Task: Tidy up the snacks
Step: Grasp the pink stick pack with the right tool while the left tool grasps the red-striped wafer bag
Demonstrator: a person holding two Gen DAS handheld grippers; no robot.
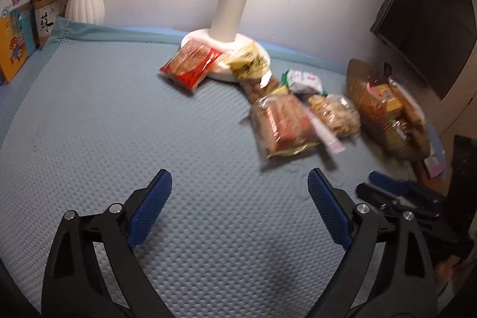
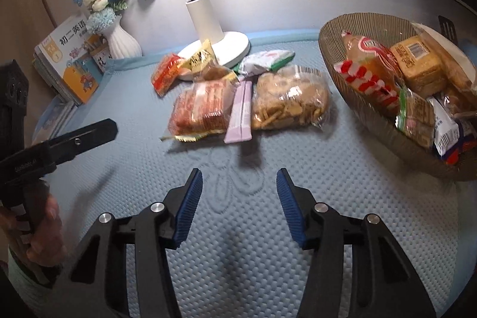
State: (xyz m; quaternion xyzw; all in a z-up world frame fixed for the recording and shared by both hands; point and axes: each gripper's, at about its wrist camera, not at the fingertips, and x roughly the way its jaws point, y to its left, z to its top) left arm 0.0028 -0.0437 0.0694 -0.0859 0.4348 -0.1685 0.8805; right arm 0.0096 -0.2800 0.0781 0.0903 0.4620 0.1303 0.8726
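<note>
Jaws of the left gripper [image 1: 240, 184] stand spread wide, empty, blue ribbed pads [image 1: 150, 207] facing each other above the dimpled blue mat [image 1: 89, 109] and touching nothing. Jaws of the right gripper [image 2: 239, 184] are likewise parted, somewhat less widely, holding nothing; embossed stitching in the mat lies between and just ahead of them.

Ahead of the right jaws lies the loose snack cluster: a clear pack of red-banded wafers [image 2: 202, 109], a lilac bar wrapper [image 2: 240, 116] touching its right edge, and a clear bag of small crackers [image 2: 289, 102] beside that. Beyond these, against the white lamp base [image 2: 235, 45], sit a red packet [image 2: 164, 72], a yellow packet [image 2: 201, 57] and a green-and-white packet [image 2: 265, 60]. Ahead and to the right of the right jaws stands the ribbed brown basket [image 2: 331, 49], already holding several packets, among them a red-and-white striped bag [image 2: 369, 70] and a tan cracker block [image 2: 417, 61].

From the left wrist the same cluster lies ahead and to the right of the jaws, smeared by motion blur so that labels cannot be read; the basket is blurred too. The right gripper's tips appear there only at the right edge, partly cut off. In the right wrist view the left gripper's finger enters from the left, held by a hand [image 2: 41, 231] cropped by the frame. A white vase [image 2: 122, 42] and books [image 2: 71, 61] stand far left.
</note>
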